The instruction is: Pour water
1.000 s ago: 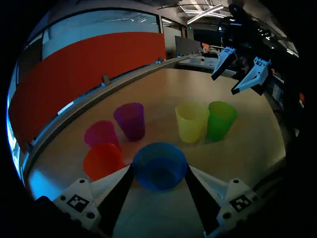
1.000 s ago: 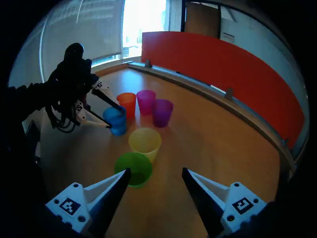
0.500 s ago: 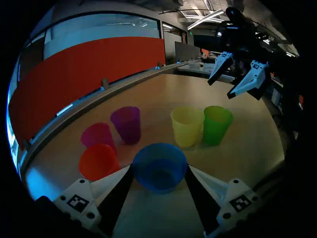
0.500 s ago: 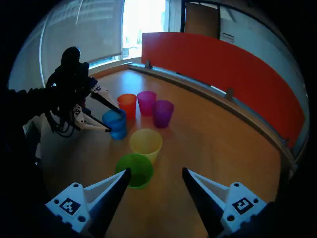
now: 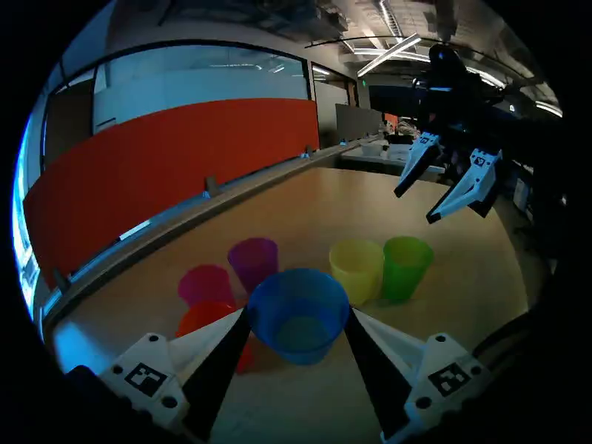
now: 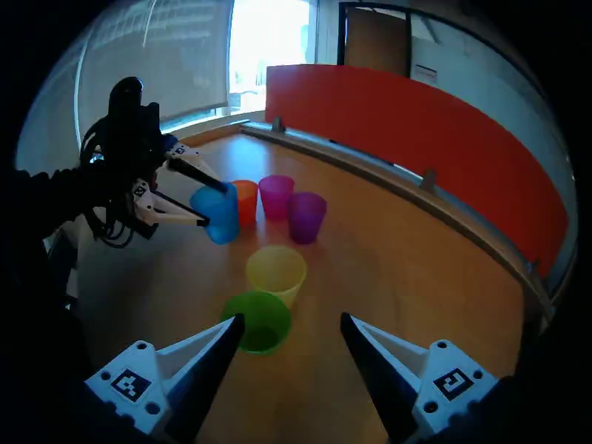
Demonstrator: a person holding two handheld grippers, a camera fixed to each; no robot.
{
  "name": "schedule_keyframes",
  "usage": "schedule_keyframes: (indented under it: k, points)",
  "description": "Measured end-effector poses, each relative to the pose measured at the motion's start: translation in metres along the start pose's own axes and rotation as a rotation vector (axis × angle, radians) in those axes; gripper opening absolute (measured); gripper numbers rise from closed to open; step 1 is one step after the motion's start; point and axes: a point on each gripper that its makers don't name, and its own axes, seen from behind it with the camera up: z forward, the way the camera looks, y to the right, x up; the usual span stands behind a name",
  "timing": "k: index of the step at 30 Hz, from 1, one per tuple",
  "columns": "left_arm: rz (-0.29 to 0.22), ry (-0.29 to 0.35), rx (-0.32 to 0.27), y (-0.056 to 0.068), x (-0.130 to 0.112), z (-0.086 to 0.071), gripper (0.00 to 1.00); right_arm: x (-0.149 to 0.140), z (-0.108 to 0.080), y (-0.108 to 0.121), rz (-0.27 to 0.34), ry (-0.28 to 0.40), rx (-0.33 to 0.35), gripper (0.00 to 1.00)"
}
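Bright blue cup [image 5: 298,325], green cup [image 5: 403,266]

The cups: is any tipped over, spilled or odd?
Nothing stands out. The orange cup, pink cup, purple cup, yellow cup and green cup stand upright on the table; the left tongs hold the blue cup upright.

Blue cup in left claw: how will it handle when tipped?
The blue cup looks like smooth translucent plastic, so probably light and slippery in the left claw. Its tapered wall might let it slide down.
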Motion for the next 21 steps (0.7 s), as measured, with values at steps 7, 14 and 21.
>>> schedule_keyframes:
  k: [7,14,21]
  points:
    - [0.012,0.056,0.023,-0.006,0.032,-0.013,0.87,0.003,-0.003,-0.004,-0.003,0.008,0.003,1.0]
    - [0.005,0.113,0.037,-0.009,0.057,-0.028,0.86,0.002,-0.003,-0.008,0.0,0.012,0.008,1.0]
    - [0.0,0.163,0.051,-0.012,0.074,-0.039,0.86,0.004,-0.003,-0.012,0.005,0.02,0.011,1.0]
